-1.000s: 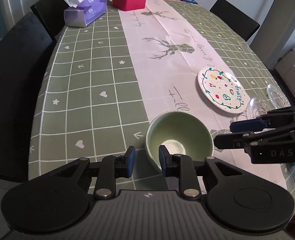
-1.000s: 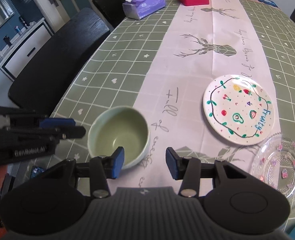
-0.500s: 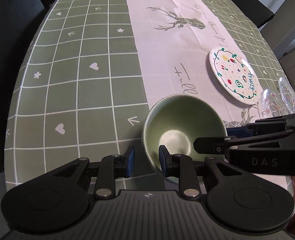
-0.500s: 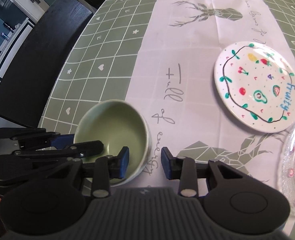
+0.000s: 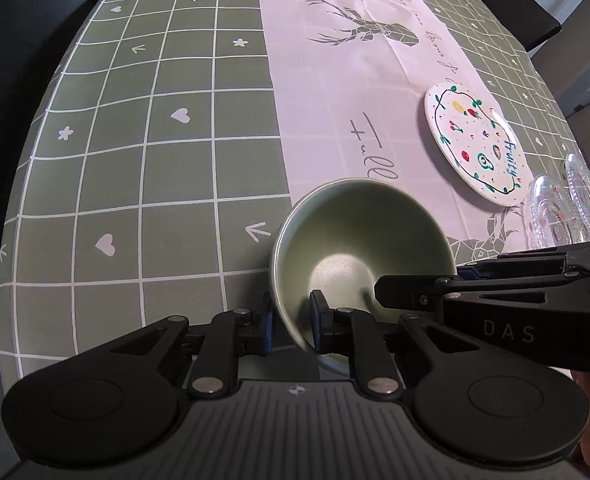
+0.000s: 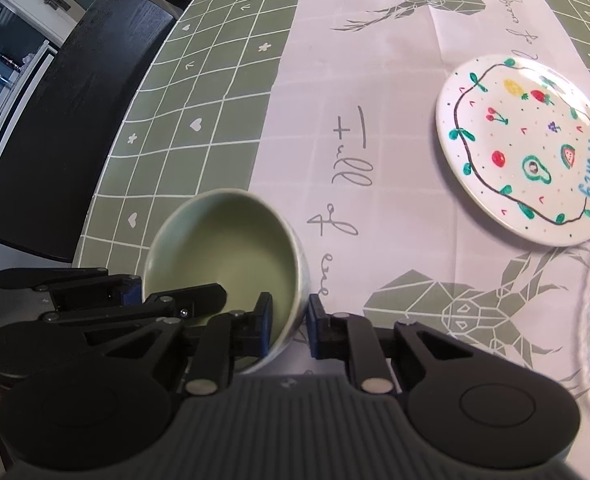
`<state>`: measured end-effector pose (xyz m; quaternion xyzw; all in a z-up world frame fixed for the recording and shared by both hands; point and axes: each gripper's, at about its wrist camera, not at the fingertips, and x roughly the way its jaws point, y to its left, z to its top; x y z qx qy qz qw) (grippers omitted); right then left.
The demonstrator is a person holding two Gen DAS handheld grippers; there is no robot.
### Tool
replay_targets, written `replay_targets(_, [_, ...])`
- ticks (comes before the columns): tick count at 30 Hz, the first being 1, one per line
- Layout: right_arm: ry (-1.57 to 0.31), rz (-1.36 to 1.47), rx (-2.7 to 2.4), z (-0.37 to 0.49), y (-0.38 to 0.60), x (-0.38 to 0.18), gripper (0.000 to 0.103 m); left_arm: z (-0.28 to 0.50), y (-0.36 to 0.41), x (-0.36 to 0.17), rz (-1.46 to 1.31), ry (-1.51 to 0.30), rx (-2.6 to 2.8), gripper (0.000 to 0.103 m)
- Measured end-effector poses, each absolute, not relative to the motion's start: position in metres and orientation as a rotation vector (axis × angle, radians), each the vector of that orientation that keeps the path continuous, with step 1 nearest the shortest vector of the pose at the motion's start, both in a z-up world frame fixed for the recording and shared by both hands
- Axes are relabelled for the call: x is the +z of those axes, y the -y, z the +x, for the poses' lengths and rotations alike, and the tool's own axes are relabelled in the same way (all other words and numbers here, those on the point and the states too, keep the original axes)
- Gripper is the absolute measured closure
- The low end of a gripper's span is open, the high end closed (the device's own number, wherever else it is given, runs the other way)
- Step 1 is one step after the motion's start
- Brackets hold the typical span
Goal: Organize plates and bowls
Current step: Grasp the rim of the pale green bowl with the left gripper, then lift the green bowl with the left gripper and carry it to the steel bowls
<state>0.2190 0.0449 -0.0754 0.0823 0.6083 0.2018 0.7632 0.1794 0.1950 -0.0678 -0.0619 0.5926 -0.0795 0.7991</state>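
Bowl (image 5: 359,240), pale green, sits low in the frame of both of my views, on the tabletop (image 5: 155,184) where the green checked cloth meets the pale printed runner. My left tool (image 5: 291,326) straddles the bowl's near-left rim, one pad outside the wall and one inside, and its jaws are closing with the wall pinched between them. My right tool (image 6: 289,326) does the same on the opposite side: in the right wrist view its left pad is inside the bowl, its right pad outside, and the jaws are closing on the rim. Each tool shows in the other's view, reaching in from the side edge of the frame, the right tool's fingers (image 5: 415,290) lying across the bowl's right rim. The bowl looks tipped toward me. To the right of the frame lies the white fruit-painted plate (image 6: 523,148), flat on the runner and well apart from the bowl. Just beyond it, at the right edge, are clear glass dishes (image 5: 563,204).
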Motion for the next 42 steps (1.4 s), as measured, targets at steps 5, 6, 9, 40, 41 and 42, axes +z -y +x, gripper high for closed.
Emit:
replay_targets(5, [-1.329, 0.198, 0.435, 0.217, -0.043, -0.076, 0.089, 0.176, -0.196, -0.066, -0.151, -1.269, -0.150, 0.086])
replay_targets(6, [-1.334, 0.202, 0.435, 0.216, -0.042, -0.076, 0.089, 0.176, -0.196, -0.066, -0.152, -1.268, -0.146, 0.087])
replay_targets(9, [-1.341, 0.206, 0.440, 0.212, -0.040, -0.075, 0.090, 0.172, -0.195, -0.062, -0.158, -1.266, -0.141, 0.088])
replay_targets(40, [-1.269, 0.266, 0.408, 0.111, 0.101, -0.009, 0.093, 0.091, -0.057, 0.009, -0.071, -1.293, -0.302, 0.087])
replay_targets(41, [-1.261, 0.269, 0.401, 0.109, 0.107, -0.005, 0.093, 0.090, -0.051, 0.014, -0.064, -1.288, -0.309, 0.087])
replay_targets(42, [-1.253, 0.274, 0.396, 0.107, 0.113, 0.000, 0.093, 0.090, -0.044, 0.018, -0.058, -1.283, -0.319, 0.087])
